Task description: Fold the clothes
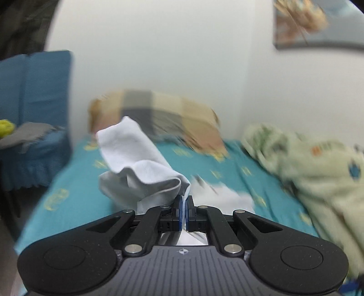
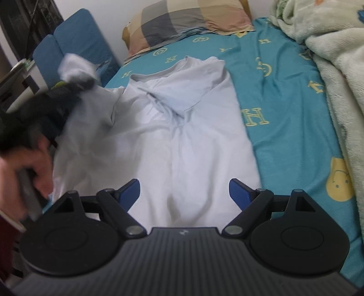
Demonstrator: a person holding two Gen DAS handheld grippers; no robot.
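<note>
Shirt (image 2: 182,127), pale grey-white, lies spread lengthwise on the teal bed sheet (image 2: 284,118) with yellow letters and smiley faces; collar end points toward the plaid pillow (image 2: 188,20) at the head of the bed. From my right wrist view the near sleeve on the far side is already folded in over the chest, while the other edge of the shirt is pulled up off the sheet. Left gripper (image 1: 183,208) has its blue pads pressed together on a bunched sleeve of the shirt; the cloth stands up and flops forward above the fingers in the left wrist view. I see the same gripper from the right wrist view as a dark blurred shape at the left, with a tuft of white cloth above it and the person's hand (image 2: 36,168) wrapped on the handle below. Right gripper (image 2: 184,192) hangs over the lower body of the shirt, jaws spread wide, nothing between them; I cannot tell whether its fingertips touch the fabric. Cream fleece blanket (image 2: 329,57) is heaped along the sheet's right side, apart from the shirt. Blue chair (image 1: 38,113) stands beside the bed, past its left edge.
</note>
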